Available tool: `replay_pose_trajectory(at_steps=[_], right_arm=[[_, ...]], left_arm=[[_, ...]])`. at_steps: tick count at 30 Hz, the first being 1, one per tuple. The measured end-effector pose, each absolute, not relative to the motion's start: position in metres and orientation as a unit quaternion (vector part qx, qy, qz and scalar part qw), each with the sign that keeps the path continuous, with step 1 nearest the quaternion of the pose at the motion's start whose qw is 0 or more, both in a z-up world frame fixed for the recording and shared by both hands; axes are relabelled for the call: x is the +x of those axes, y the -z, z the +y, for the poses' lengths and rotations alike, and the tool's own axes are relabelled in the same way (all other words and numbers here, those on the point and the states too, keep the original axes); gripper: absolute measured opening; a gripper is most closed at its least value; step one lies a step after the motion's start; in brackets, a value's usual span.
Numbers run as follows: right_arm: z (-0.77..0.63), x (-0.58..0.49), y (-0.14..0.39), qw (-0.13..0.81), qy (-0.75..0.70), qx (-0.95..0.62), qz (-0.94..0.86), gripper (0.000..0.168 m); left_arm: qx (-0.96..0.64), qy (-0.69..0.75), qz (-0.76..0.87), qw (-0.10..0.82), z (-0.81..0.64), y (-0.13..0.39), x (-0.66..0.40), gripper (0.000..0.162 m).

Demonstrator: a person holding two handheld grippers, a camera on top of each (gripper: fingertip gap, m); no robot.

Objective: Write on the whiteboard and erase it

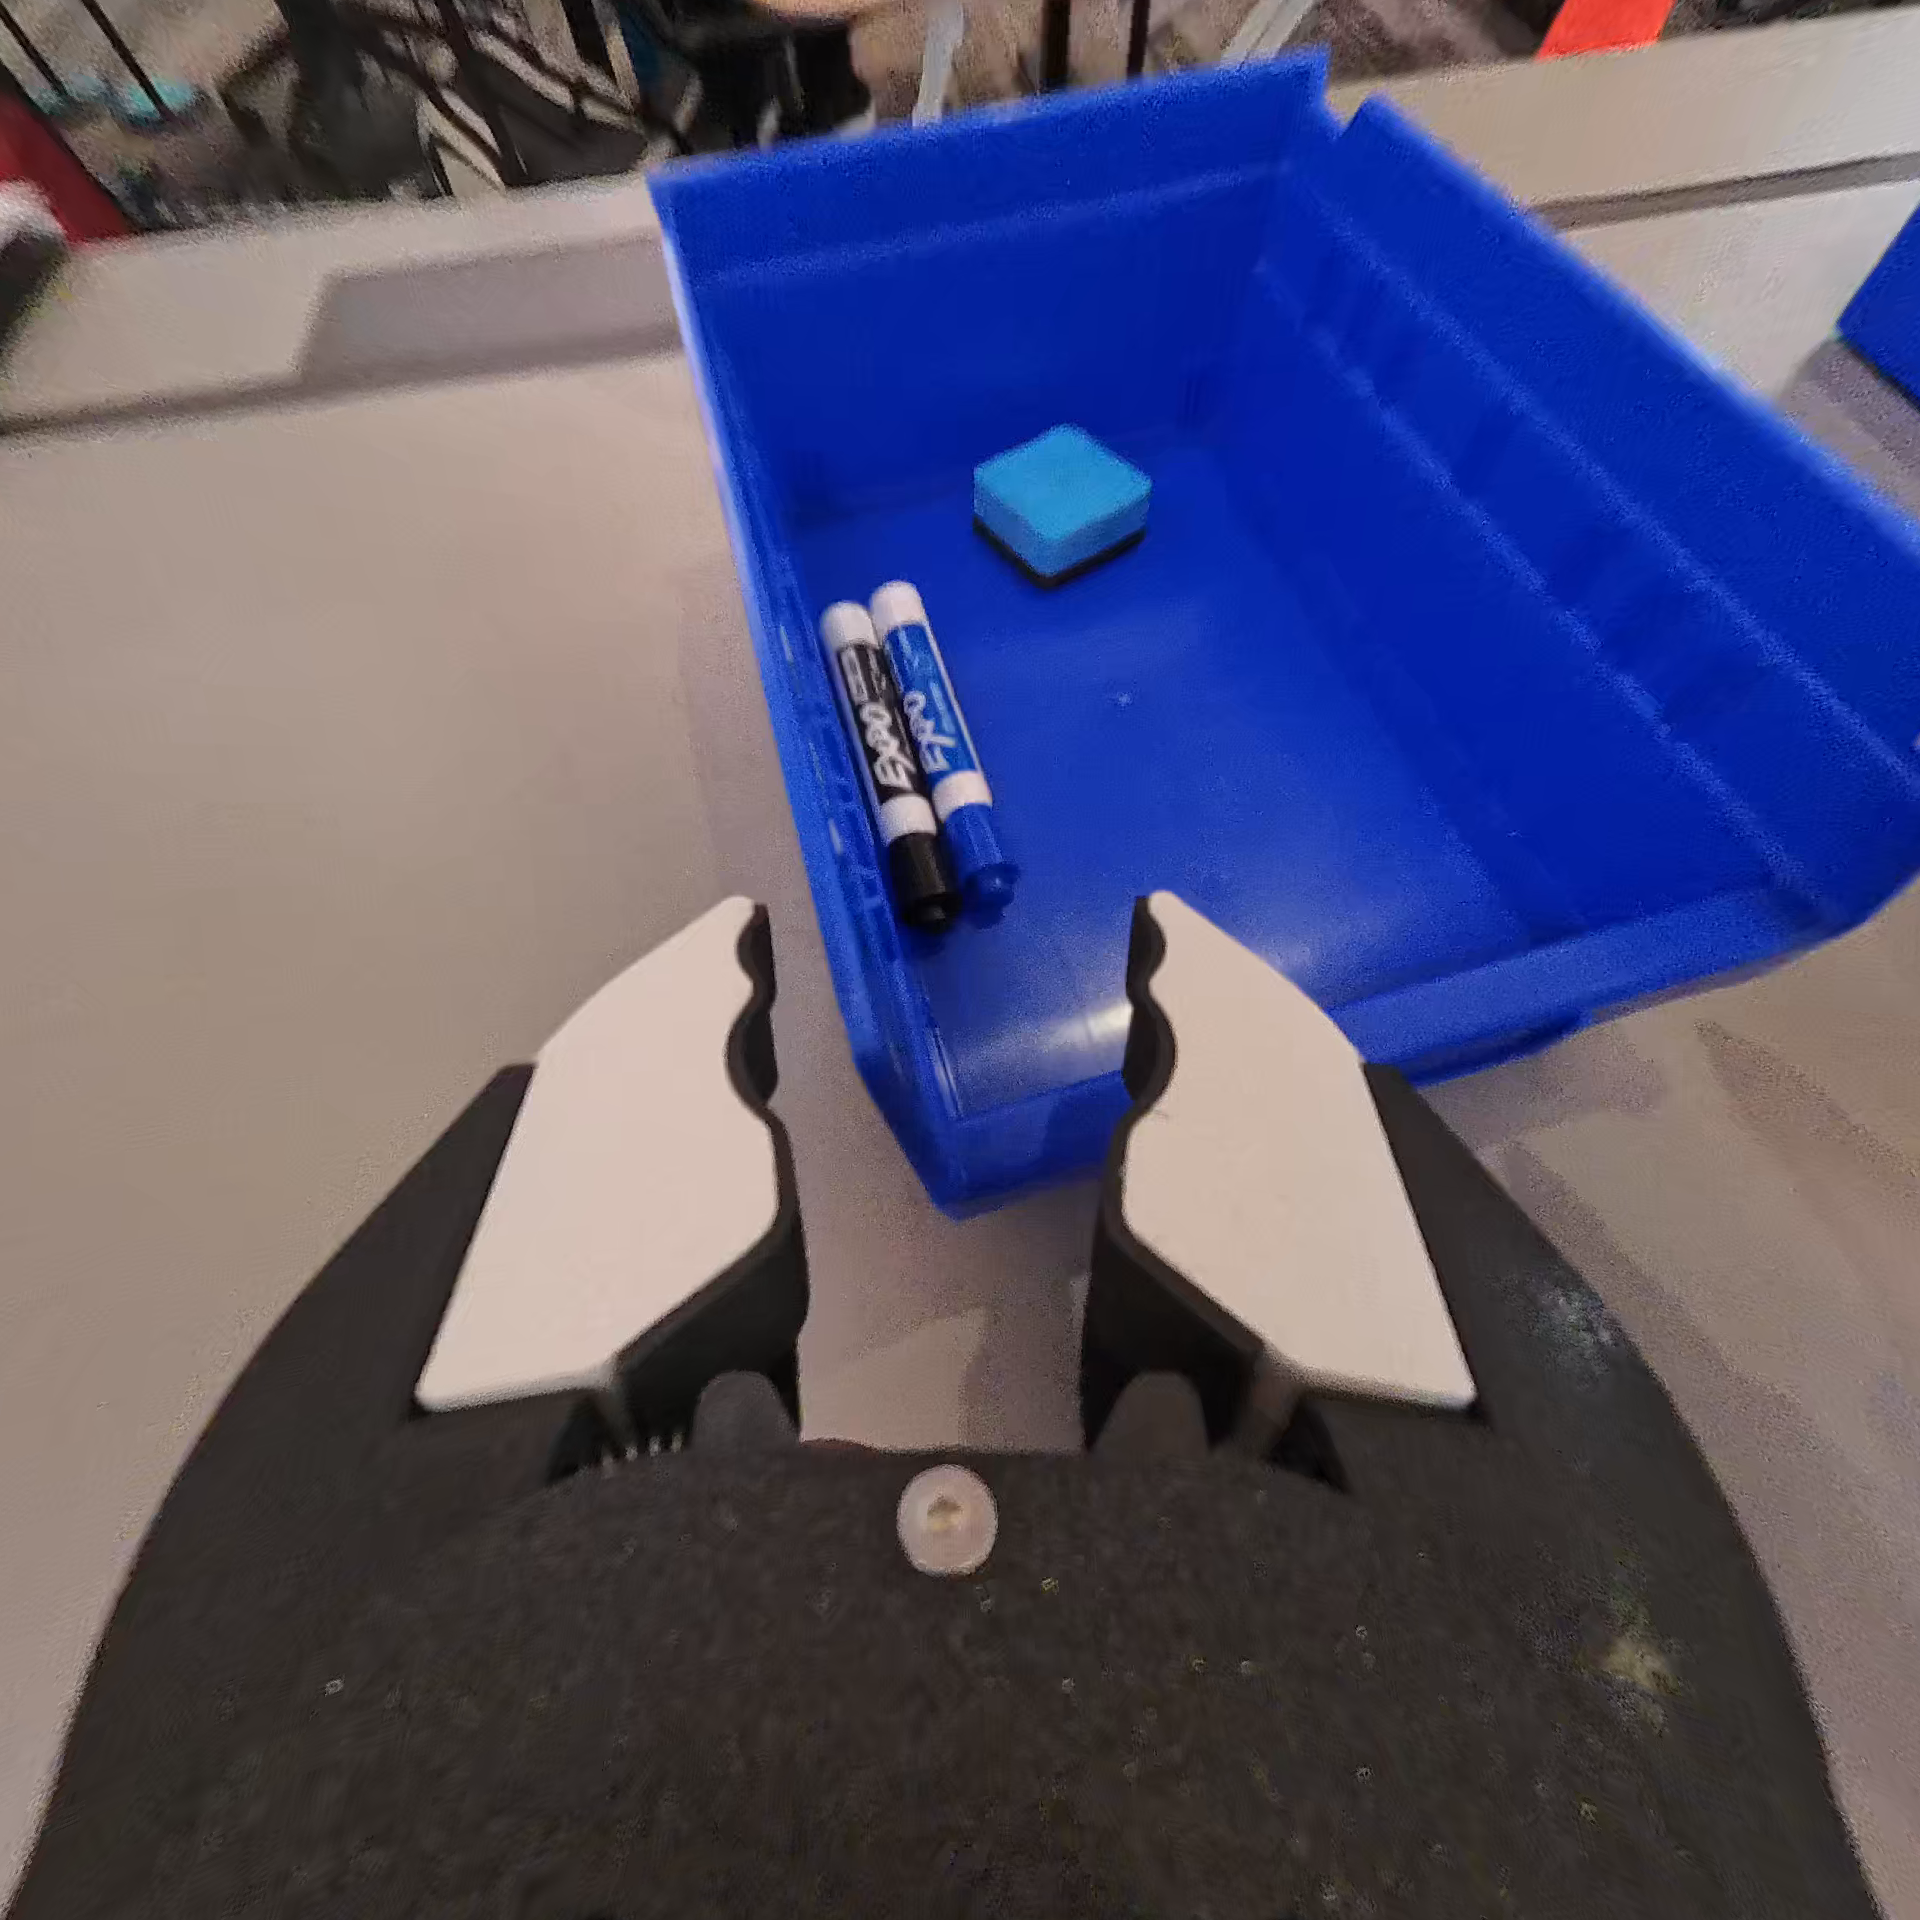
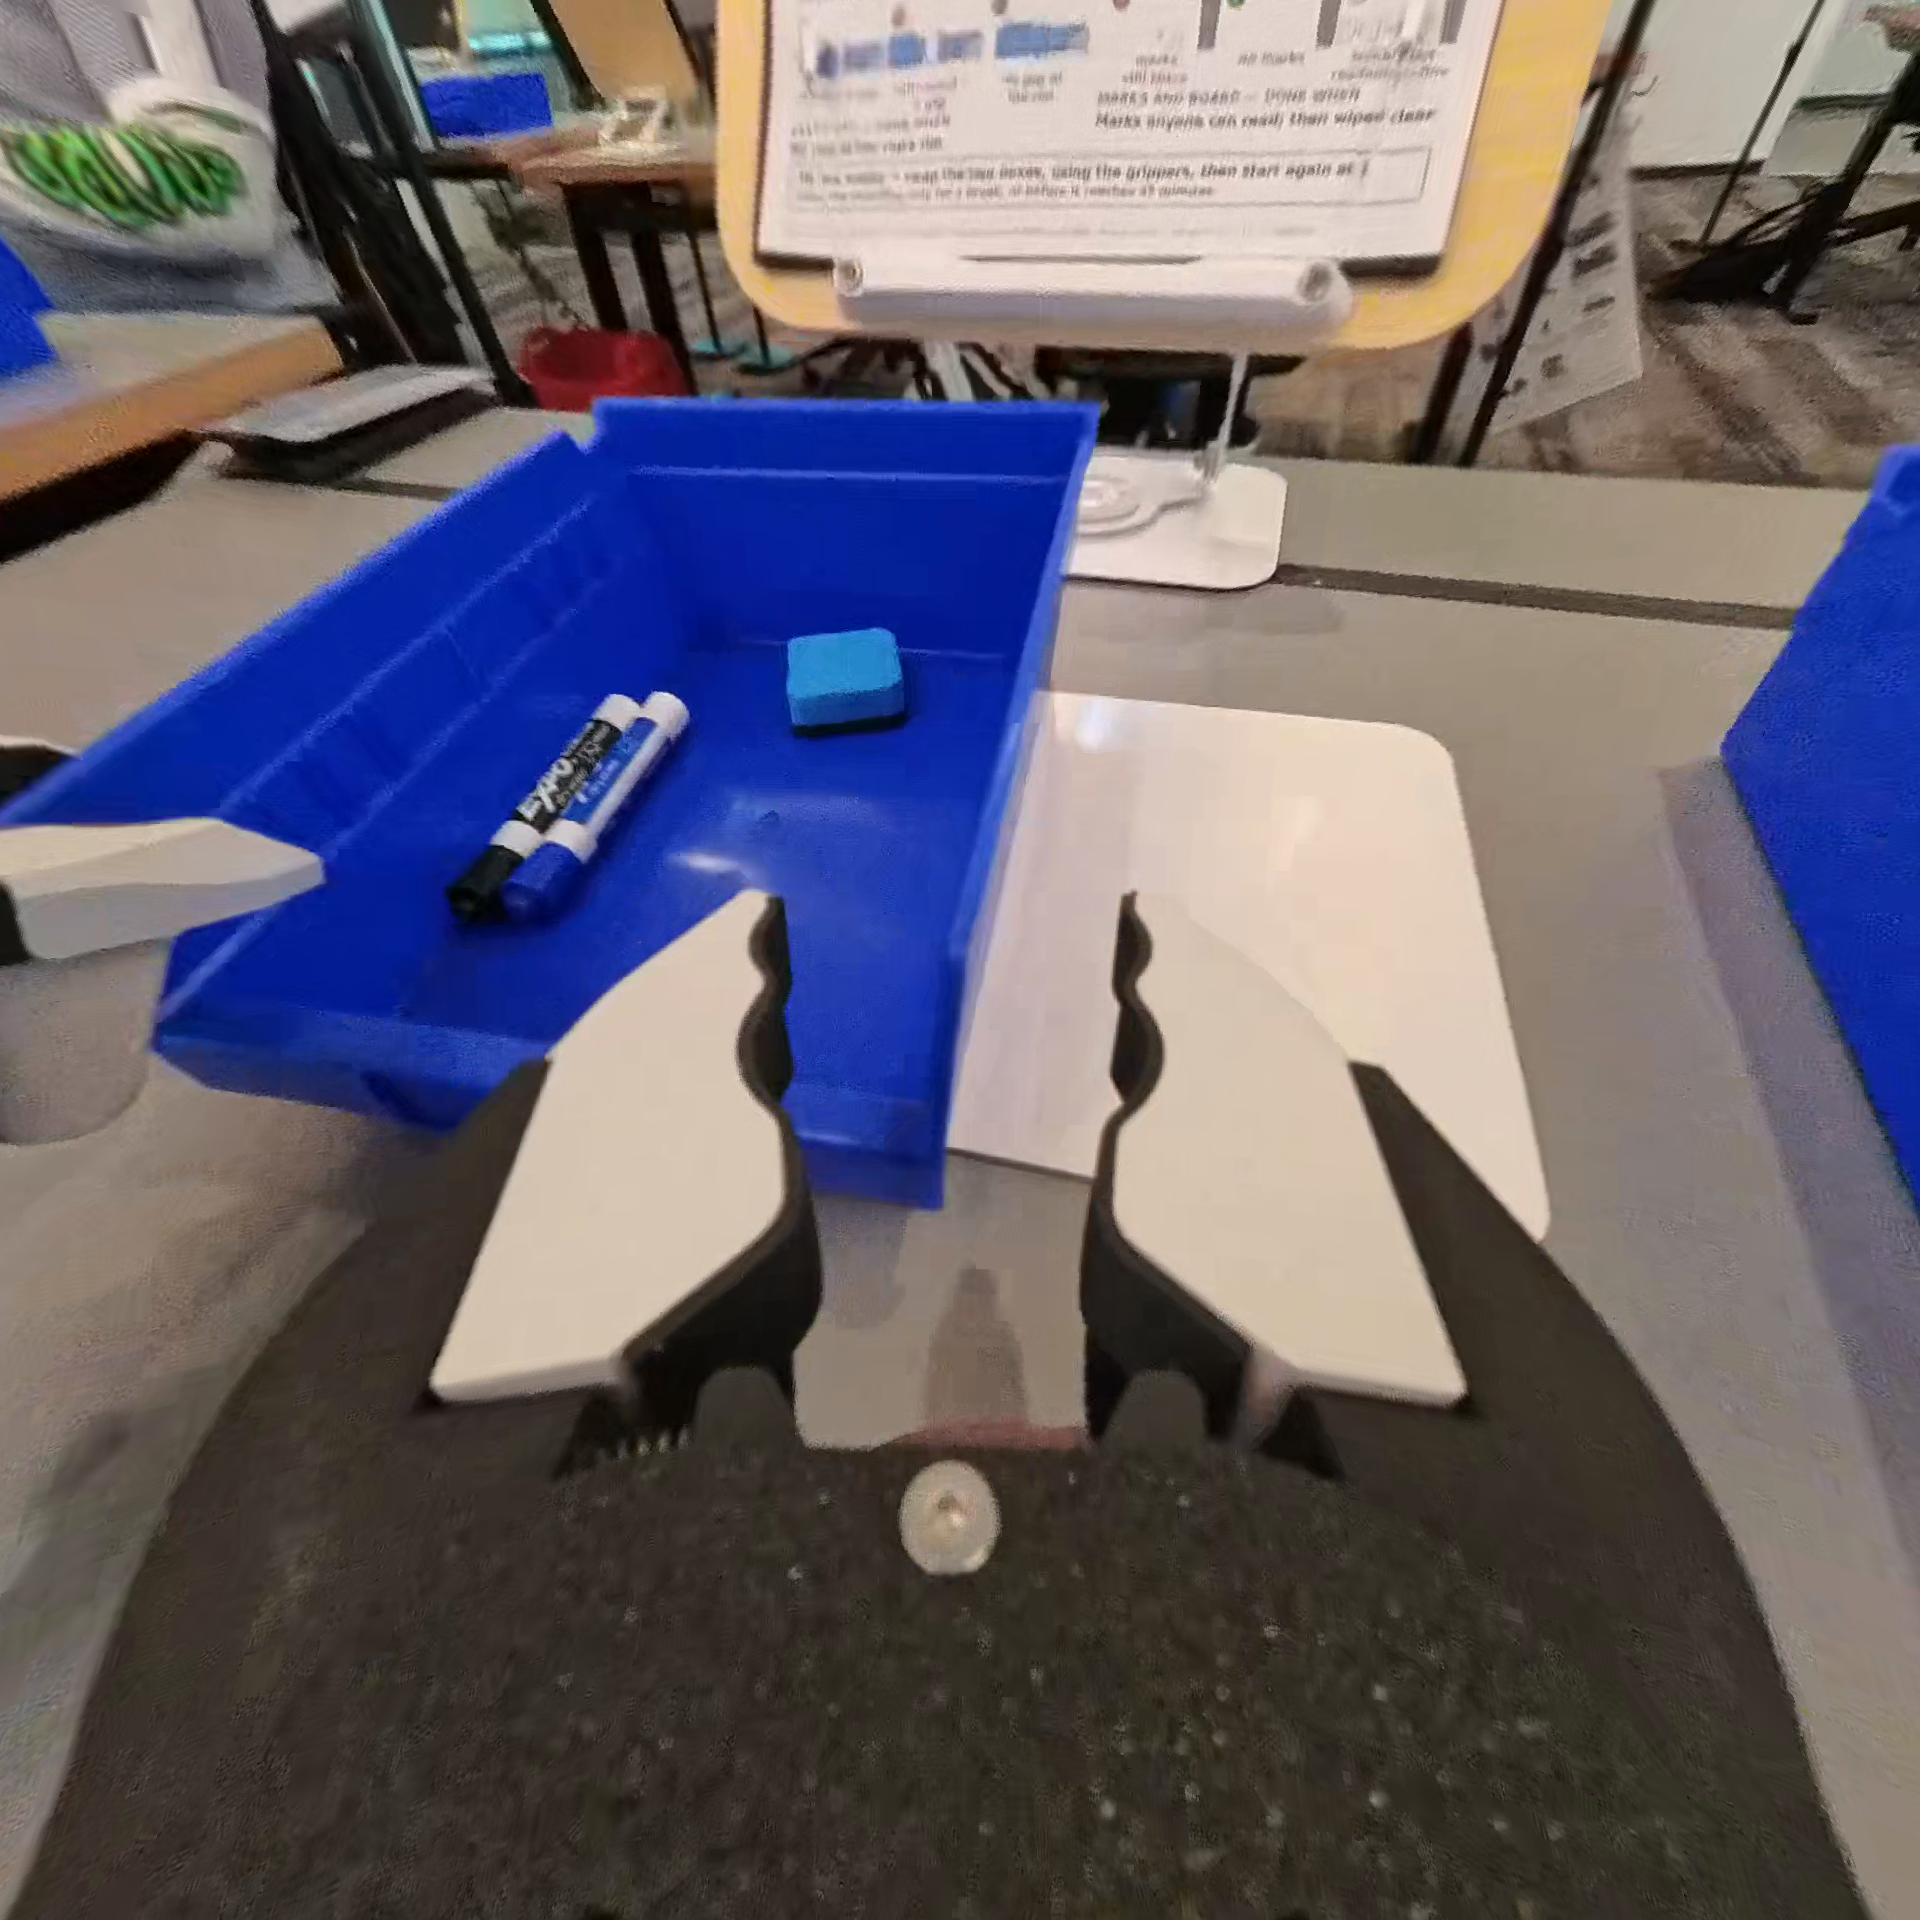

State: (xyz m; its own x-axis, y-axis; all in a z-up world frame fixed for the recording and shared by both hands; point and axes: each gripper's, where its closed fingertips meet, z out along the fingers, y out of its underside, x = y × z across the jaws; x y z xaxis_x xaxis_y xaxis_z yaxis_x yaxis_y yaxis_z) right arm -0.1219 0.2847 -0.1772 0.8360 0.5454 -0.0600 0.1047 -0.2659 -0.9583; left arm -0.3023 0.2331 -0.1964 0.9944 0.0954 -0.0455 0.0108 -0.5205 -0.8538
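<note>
Inside the blue bin (image 1: 1558,644) my two markers (image 1: 914,748) lie side by side along its left wall, caps toward me, eraser (image 1: 1060,499) beyond, both grippers' (image 1: 951,914) jaws wide and empty.

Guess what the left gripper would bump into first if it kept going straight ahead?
Probably the blue bin: its near corner sits right between the open left gripper's fingertips. If it clears the wall, the black marker and blue marker come next. Height is hard to judge.
</note>
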Motion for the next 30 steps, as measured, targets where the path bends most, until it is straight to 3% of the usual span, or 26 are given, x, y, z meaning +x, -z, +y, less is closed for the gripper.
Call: replay_pose_trajectory(at_steps=[2, 4, 5, 14, 20, 27, 30], right_arm=[[0.292, -0.137, 0.198, 0.544, -0.158, -0.796, -0.213, 0.047], [0.303, -0.132, 0.222, 0.500, -0.108, -0.839, -0.185, 0.005], [0.306, -0.131, 0.224, 0.487, -0.102, -0.849, -0.178, 0.003], [0.280, -0.246, 0.161, 0.552, -0.142, -0.797, -0.199, 0.004], [0.266, -0.368, 0.181, 0.536, -0.173, -0.793, -0.231, 0.003], [0.255, -0.420, 0.221, 0.497, -0.183, -0.815, -0.237, 0.005], [0.255, -0.423, 0.224, 0.521, -0.179, -0.801, -0.233, 0.006]], left_arm=[[-0.886, -0.017, -0.036, 0.462, 0.243, 0.220, -0.303, 0.055], [-0.889, 0.002, -0.056, 0.454, 0.248, 0.225, -0.308, 0.025], [-0.888, -0.006, -0.060, 0.455, 0.248, 0.221, -0.315, 0.007], [-0.874, -0.032, -0.085, 0.477, 0.213, 0.182, -0.430, 0.004], [-0.875, -0.097, -0.084, 0.467, 0.191, 0.168, -0.548, 0.003], [-0.891, -0.062, -0.086, 0.442, 0.189, 0.218, -0.600, 0.004], [-0.876, -0.032, -0.092, 0.473, 0.195, 0.221, -0.604, 0.004]])
